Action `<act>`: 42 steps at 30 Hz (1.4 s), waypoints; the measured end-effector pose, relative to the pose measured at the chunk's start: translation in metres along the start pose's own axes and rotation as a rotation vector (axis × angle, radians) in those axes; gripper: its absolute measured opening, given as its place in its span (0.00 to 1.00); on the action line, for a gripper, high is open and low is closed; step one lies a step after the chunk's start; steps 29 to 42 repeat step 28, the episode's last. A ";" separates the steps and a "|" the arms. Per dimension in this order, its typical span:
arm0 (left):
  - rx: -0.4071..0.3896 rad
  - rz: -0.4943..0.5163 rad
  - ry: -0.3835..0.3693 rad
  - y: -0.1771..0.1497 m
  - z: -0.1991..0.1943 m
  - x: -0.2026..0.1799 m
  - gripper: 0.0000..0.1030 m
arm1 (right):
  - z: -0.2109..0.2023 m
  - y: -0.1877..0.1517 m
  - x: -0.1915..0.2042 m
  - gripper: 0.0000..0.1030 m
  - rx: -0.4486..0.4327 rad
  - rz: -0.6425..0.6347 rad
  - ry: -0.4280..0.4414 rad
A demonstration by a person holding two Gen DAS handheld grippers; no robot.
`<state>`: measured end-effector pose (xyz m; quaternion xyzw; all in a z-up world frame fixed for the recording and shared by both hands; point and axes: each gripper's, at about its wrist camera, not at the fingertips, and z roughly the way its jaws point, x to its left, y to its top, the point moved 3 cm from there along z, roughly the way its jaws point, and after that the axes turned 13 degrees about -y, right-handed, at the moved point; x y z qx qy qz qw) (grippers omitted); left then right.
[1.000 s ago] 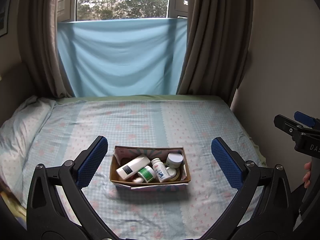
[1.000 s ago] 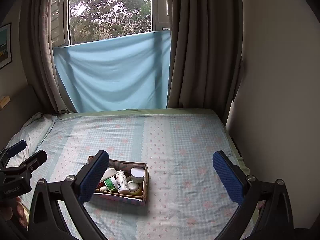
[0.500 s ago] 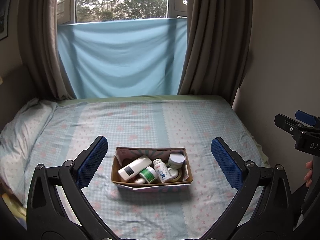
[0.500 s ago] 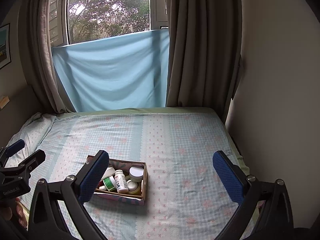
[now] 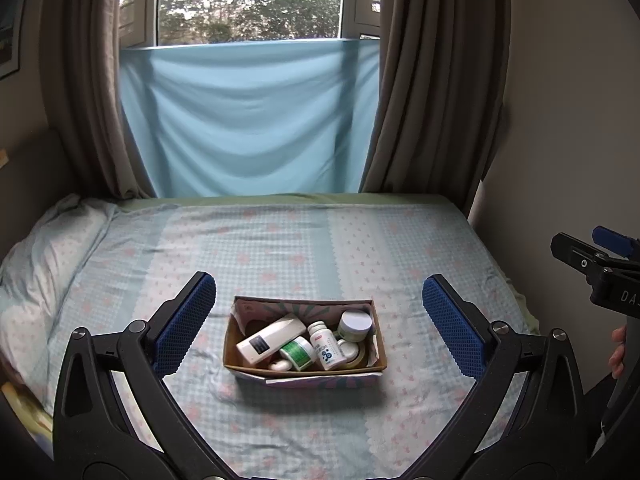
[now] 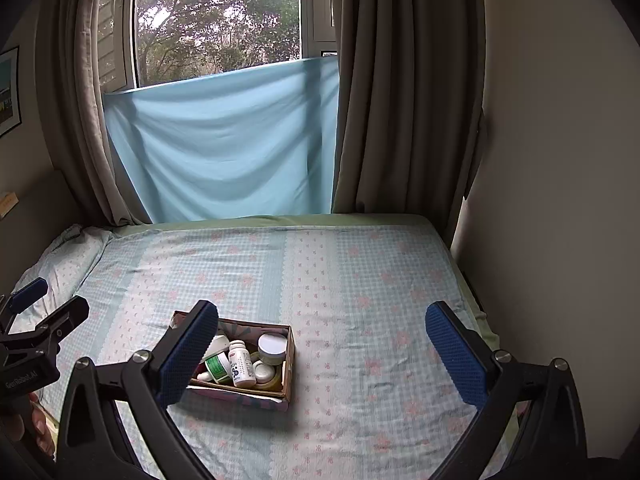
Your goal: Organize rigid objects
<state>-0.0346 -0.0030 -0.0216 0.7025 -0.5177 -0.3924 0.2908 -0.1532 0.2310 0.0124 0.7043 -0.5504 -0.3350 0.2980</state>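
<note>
I am holding my left gripper low above the bed, and its two blue padded fingers are standing wide apart with nothing between them. My right gripper is hovering in the same way, its jaws spread wide and gripping nothing. In the right wrist view the left gripper is showing at the lower left edge, with my hand under it.

Just beyond the left fingers, the small open cardboard box is sitting on the light blue checked bedsheet with pink flowers. In the right wrist view the same box is lying to the left, partly behind my left finger pad.

Inside the box several rigid things are lying close together. A long white tube with a dark label is lying tilted at the left. Beside it a small bottle with a green label is lying on its side, touching a white pill bottle with a blue printed label. At the right back corner a round white jar with a flat lid is standing upright. Some more small white things are lying under these, but I cannot tell what they are.

Further back, a pale pillow is lying at the left of the bed. Behind the bed a light blue cloth is hanging over the lower part of the window, between two grey-brown curtains.
</note>
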 end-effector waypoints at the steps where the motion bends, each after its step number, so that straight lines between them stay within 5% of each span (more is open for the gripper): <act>1: 0.000 0.000 0.001 0.000 0.000 0.000 1.00 | 0.000 0.000 0.000 1.00 0.000 0.000 -0.001; 20: -0.025 0.002 0.035 0.004 0.000 0.000 1.00 | 0.004 0.007 0.003 1.00 -0.006 -0.002 -0.003; 42: -0.024 -0.035 -0.012 -0.002 0.002 0.006 1.00 | 0.007 0.006 0.005 1.00 0.011 0.003 -0.016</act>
